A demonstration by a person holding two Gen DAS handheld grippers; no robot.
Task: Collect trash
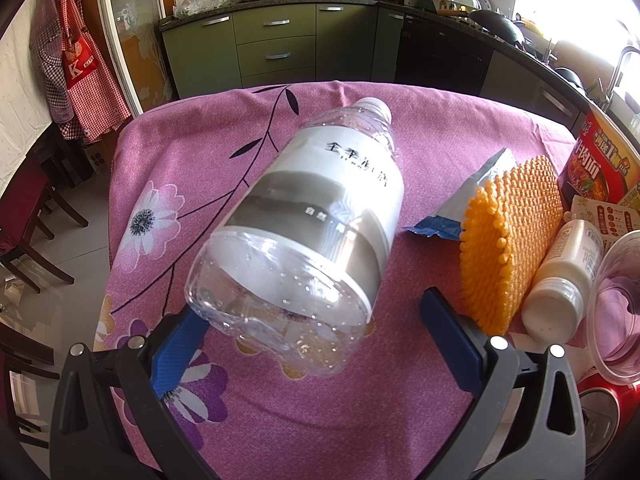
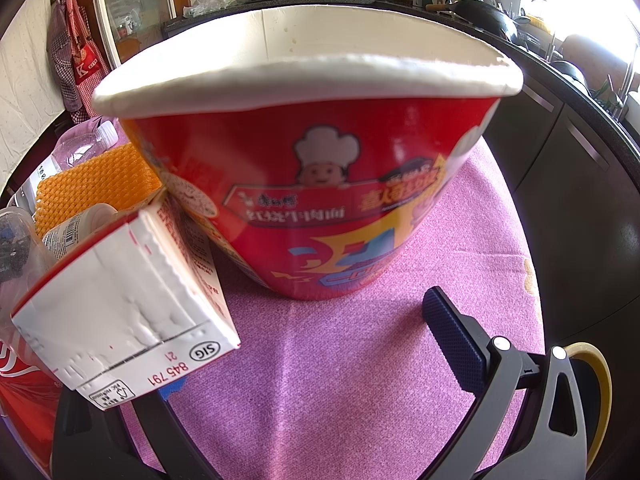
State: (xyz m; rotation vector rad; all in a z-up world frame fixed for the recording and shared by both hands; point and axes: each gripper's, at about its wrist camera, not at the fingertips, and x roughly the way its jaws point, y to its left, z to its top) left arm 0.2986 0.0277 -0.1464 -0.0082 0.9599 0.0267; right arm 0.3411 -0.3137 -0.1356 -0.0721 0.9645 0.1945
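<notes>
— On the pink flowered cloth (image 1: 192,152), what lies in the middle?
— A big clear water bottle (image 1: 316,216) on its side, neck pointing far away. Only drops are inside. The left tongs (image 1: 316,332) are wide open, and the bottle's bottom sits between the two blue fingers, not squeezed.
— What is on the right of it?
— A silver and blue wrapper (image 1: 460,204), then an orange bumpy net (image 1: 512,240), a small white bottle (image 1: 560,280) lying down, and a clear plastic cup (image 1: 620,304) on its side.
— And the noodle bowl?
— The red noodle bowl (image 2: 320,184) stands upright, far from the right tongs (image 2: 320,344). I can't see its bottom inside. A white carton (image 2: 120,304) lies at the near left, covering the left finger. Those tongs are open and hold nothing.
</notes>
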